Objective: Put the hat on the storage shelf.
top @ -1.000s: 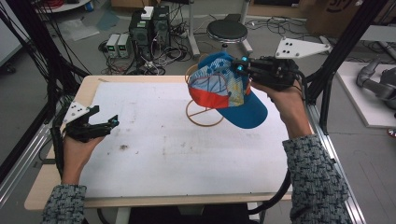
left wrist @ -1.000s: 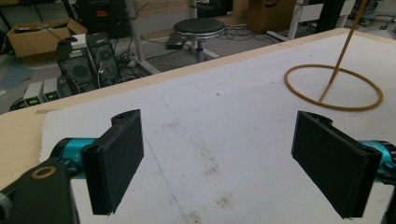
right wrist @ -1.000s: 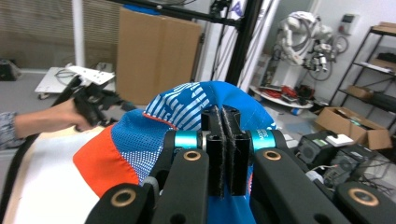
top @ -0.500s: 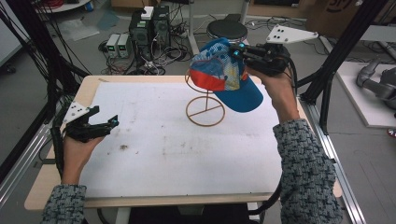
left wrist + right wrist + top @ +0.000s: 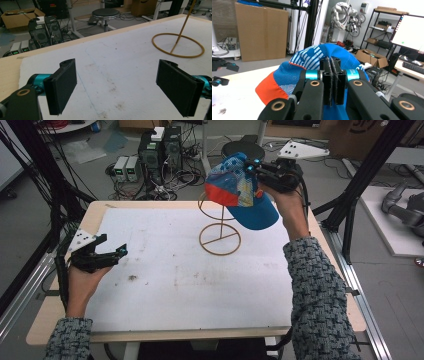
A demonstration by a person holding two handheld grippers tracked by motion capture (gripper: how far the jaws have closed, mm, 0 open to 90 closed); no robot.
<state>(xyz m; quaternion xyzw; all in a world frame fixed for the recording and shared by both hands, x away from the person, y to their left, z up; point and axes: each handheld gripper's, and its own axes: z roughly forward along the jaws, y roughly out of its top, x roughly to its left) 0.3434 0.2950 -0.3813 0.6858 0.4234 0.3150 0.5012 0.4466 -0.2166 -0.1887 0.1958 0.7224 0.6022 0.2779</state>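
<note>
A blue cap (image 5: pixel 240 190) with orange and patterned panels hangs in the air above the far side of the table, and my right gripper (image 5: pixel 253 167) is shut on it. In the right gripper view the jaws press together on the cap's (image 5: pixel 312 65) fabric. Under the cap stands a thin yellow wire stand (image 5: pixel 220 239) with a round base ring, which the left gripper view picks up as the stand (image 5: pixel 178 45) at upper right. My left gripper (image 5: pixel 119 252) rests low over the table's left side, open, with nothing between its pads (image 5: pixel 62 85).
The white table mat (image 5: pixel 175 280) has a few dark stains near the left gripper. Black frame posts stand at both sides. Behind the table are computers (image 5: pixel 155 145), cables and a round stool (image 5: pixel 240 147).
My right gripper has lifted the cap higher and farther back, above the wire stand's top. The left gripper has stayed put and open.
</note>
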